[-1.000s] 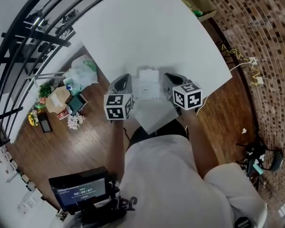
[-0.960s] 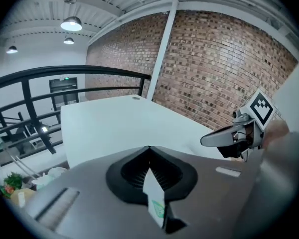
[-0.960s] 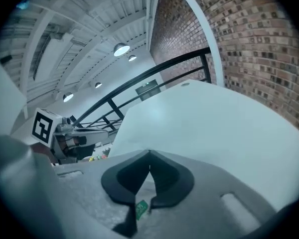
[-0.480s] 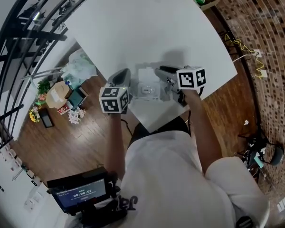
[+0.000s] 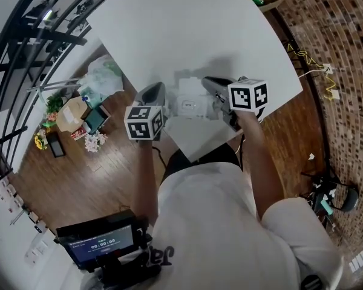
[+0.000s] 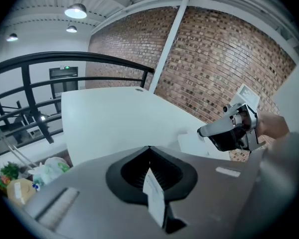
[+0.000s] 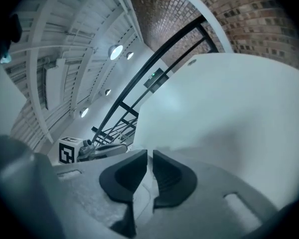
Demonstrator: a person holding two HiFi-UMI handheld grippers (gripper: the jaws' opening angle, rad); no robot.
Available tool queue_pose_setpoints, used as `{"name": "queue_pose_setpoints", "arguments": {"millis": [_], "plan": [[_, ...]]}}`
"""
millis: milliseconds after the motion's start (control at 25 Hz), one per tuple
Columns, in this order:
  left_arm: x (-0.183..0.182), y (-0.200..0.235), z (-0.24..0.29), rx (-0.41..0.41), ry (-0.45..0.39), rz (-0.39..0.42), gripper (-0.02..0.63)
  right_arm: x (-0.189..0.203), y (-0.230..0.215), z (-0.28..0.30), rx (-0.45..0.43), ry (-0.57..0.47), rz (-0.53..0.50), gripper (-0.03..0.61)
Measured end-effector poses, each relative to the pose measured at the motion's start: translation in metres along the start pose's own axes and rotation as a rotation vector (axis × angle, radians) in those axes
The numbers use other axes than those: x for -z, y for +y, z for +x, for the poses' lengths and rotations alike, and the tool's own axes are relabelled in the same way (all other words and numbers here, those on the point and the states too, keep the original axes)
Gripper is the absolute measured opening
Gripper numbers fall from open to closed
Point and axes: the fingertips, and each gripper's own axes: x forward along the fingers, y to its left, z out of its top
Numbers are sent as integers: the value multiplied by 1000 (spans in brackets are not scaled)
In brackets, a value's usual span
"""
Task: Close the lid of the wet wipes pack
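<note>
Change: right gripper (image 5: 207, 81) had swung from the near right of the wet wipes pack (image 5: 190, 104) to its far right corner, with its marker cube turned more upward. The left gripper (image 5: 160, 88) had kept its post at the pack's left edge.
Right jaws: had just been closing and stood a narrow slit apart. Nothing could be seen pinched between the pads (image 7: 124, 176); only a pale surface showed through the gap.
Left jaws: pressed together on a thin white slip (image 6: 153, 195) that stuck out of the seam toward the camera. What the slip was could not be told.
Pack: lay flat on the white table (image 5: 187, 29) near its front corner, between the two grippers and straight ahead of the person.
Key relation: pack sat below and to the left of the right jaws, and to the right of the left jaws. Its long axis seemed to run away from the person, though the view was small.
Nearer hand: right gripper's tips hung over the pack, so it looked better placed to press the lid down.
Lid: too small to tell whether it stood open or shut.
</note>
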Motion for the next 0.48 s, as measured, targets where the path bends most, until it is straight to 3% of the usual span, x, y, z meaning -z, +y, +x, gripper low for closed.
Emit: {"name": "queue_pose_setpoints", "arguments": {"millis": [320,480], "plan": [[15,-12,-33,2,-34,19,18,18,50,-25,36,-11,-282,31],[26,-15,-43,2,-30,24,18,41,63,-28,118,93,-602,34]]}}
